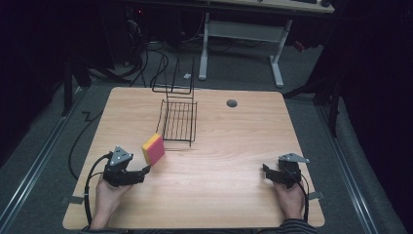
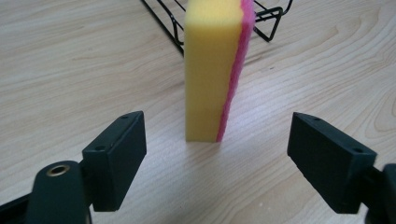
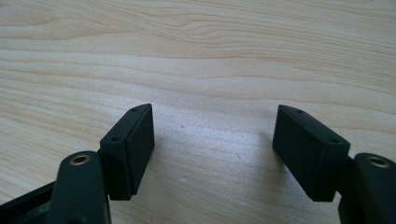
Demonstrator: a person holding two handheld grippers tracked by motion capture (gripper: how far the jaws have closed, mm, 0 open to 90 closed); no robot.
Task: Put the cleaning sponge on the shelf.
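Left claw (image 2: 217,154) wide open, sponge (image 2: 217,65) upright just ahead, untouched; right claw (image 3: 215,149) wide, empty.

- The table (image 1: 229,146), light wood with rounded corners, takes up the middle of the frame; a round grey grommet (image 1: 232,103) sits near its far edge.
- Grey carpet floor (image 1: 311,97) lies around it, dim at the edges.
- A white-legged desk (image 1: 243,34) stands at the upper centre, partly cut off by the frame top.
- Black cables (image 1: 146,63) trail on the floor at upper left.
- Metal rails (image 1: 39,161) run along the floor at left and right.
- The room beyond is dark; light falls mainly on the table.
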